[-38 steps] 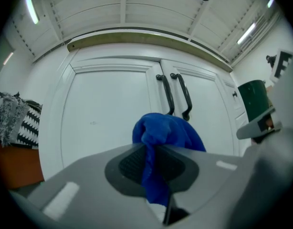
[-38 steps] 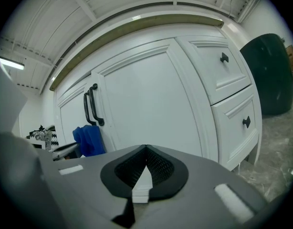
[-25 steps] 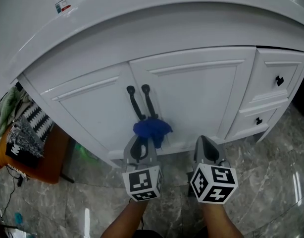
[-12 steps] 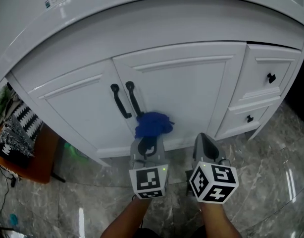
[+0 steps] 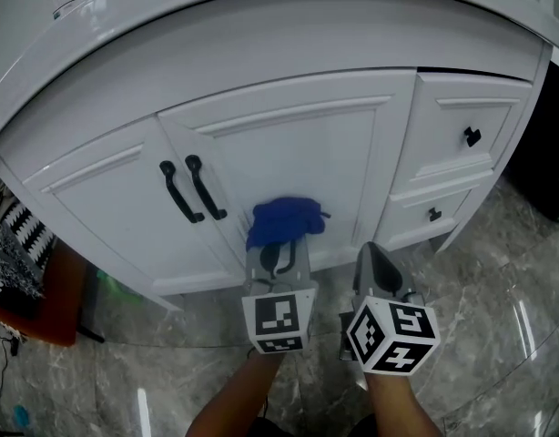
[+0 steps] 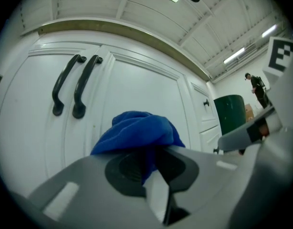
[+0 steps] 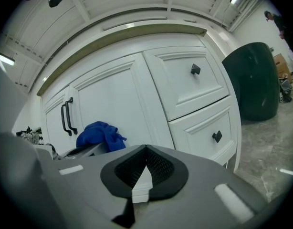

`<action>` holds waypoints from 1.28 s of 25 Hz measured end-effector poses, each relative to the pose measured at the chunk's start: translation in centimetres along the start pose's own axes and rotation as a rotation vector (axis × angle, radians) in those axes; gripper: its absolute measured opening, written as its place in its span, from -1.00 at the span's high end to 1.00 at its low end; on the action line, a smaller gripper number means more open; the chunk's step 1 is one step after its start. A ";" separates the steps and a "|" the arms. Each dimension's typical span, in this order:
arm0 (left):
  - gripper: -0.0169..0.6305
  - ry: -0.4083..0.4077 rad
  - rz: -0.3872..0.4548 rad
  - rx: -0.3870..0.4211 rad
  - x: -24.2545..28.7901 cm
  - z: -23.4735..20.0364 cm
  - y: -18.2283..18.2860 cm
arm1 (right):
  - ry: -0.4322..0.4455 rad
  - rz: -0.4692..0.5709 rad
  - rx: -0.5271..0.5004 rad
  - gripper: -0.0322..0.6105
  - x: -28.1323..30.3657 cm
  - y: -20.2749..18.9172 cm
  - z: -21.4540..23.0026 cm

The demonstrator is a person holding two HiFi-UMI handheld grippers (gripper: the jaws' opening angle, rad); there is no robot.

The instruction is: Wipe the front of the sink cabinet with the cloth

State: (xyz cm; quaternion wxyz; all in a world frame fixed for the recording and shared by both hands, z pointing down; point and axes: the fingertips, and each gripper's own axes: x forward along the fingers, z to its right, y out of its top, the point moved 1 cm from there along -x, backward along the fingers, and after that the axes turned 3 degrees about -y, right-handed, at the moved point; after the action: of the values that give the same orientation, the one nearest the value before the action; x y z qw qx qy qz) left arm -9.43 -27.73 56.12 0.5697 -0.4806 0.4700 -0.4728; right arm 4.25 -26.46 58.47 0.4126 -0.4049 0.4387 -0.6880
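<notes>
Though unclear overhead, cloth between fingers

Head camera peers steeply down on the sink cabinet; both gripper cameras sit low and close, looking up its doors, sharing the blue cloth.

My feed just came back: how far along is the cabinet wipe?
Done: the cloth is clamped in the left gripper. In hand: it sits low on the right door, seemingly touching. Remaining: no wipe marks show, so I can't tell what's covered; the left door and drawers are away from the cloth. The right gripper is shut, empty.
</notes>
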 end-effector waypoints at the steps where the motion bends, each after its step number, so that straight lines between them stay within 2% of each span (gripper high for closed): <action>1: 0.79 -0.008 0.003 -0.003 0.3 0.5 0.0 | -0.006 0.003 -0.003 0.91 0.0 0.1 0.4; 10: 0.79 -0.096 -0.008 -0.017 3.0 5.4 -0.1 | -0.072 0.015 0.014 0.91 -0.6 0.9 4.3; 16: 0.79 -0.202 -0.054 -0.047 5.1 9.5 -0.9 | -0.100 0.027 0.034 0.91 -0.9 1.2 5.9; 21: 0.79 -0.230 -0.080 -0.049 5.5 10.6 -2.1 | -0.113 0.023 0.038 0.91 -0.7 0.9 6.5; 27: 0.79 -0.222 -0.139 -0.085 5.1 10.0 -4.4 | -0.107 0.019 0.013 0.91 -0.4 0.7 6.0; 32: 0.80 -0.154 -0.143 -0.120 3.4 6.9 -5.1 | -0.104 0.020 0.011 0.91 -0.2 0.5 5.7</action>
State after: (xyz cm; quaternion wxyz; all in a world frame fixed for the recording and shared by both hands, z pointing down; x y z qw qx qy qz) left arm -2.66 -30.85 61.58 0.5391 -0.5811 0.4167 -0.4450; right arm 9.70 -27.94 59.56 0.4437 -0.4334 0.4171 -0.6643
